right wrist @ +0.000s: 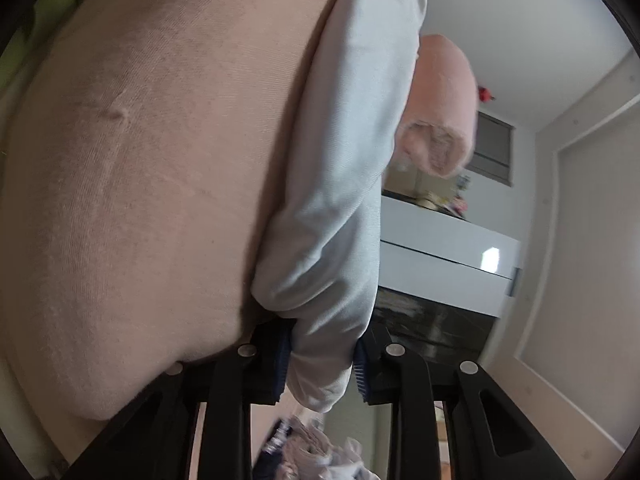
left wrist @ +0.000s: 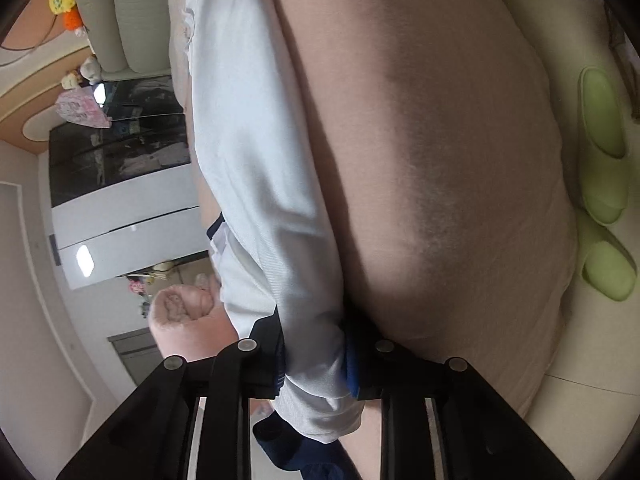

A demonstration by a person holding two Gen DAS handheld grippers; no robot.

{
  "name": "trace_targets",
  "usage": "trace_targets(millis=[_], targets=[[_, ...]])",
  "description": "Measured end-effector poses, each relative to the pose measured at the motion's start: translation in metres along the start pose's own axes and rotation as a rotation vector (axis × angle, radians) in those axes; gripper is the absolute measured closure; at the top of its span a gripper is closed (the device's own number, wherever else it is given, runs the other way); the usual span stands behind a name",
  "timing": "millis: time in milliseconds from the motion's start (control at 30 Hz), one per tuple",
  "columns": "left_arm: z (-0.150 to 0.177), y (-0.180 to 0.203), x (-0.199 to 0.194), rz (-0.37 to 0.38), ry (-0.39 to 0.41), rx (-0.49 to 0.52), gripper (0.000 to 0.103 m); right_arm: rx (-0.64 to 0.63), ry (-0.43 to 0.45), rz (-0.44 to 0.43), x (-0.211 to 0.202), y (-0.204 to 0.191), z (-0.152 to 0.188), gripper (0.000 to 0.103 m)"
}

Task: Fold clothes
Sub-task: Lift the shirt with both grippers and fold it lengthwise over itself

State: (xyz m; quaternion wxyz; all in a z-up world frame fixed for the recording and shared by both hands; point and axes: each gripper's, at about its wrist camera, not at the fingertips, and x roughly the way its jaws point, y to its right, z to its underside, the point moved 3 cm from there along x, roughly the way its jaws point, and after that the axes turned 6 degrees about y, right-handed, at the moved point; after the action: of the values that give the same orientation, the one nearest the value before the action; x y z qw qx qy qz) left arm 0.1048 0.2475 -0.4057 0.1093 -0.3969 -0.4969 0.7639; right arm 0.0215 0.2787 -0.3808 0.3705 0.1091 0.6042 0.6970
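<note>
In the left wrist view, the left gripper [left wrist: 316, 364] is closed on a pale grey-blue garment [left wrist: 256, 168]: its black fingers [left wrist: 376, 364] with blue pads press the folded cloth from both sides. The garment hangs in a long band from the top of the picture down to the fingers, and a dark navy trim [left wrist: 288, 440] shows under them. Just to the right, touching the band along its whole edge, is a large pinkish-beige cloth [left wrist: 440, 160] which fills the middle of the view. Further right, a pair of green slippers [left wrist: 604, 184] lies on a pale floor [left wrist: 580, 392]. On the left there is free room — a white cabinet [left wrist: 132, 224] with a dark glass part stands well apart, and a pink fuzzy sleeve [left wrist: 188, 320] is near the fingers.

In the right wrist view, the right gripper [right wrist: 320, 364] also grips the same garment [right wrist: 344, 168]; the cloth bulges between its fingers [right wrist: 372, 364] and a rounded fold comes out below them. The pinkish-beige cloth [right wrist: 140, 180] lies against the left edge of the garment. To the right the room is open — the pink sleeve [right wrist: 444, 120] hangs near the top, with the white cabinet [right wrist: 440, 256] and a wall [right wrist: 592, 220] behind it. At the bottom a heap of other clothes [right wrist: 320, 452] is visible, blurred.
</note>
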Motion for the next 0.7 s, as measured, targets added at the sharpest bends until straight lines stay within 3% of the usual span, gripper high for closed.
trace_targets(millis=[200,367,467,700], targets=[[0.001,-0.030,0.003,0.198,-0.028,-0.124,0.085,-0.053,0.061,-0.124,0.006,0.007,0.002,0.075],[0.000,-0.037,0.003,0.279,-0.006,-0.110,0.085,-0.078,0.075,-0.176,0.009,0.011,0.003,0.075],[-0.001,-0.041,0.004,0.354,0.005,-0.129,0.084,-0.071,0.120,-0.272,0.011,0.020,0.009,0.075],[0.003,-0.073,0.011,0.591,0.021,-0.237,0.082,-0.061,0.208,-0.582,0.026,0.057,0.020,0.073]])
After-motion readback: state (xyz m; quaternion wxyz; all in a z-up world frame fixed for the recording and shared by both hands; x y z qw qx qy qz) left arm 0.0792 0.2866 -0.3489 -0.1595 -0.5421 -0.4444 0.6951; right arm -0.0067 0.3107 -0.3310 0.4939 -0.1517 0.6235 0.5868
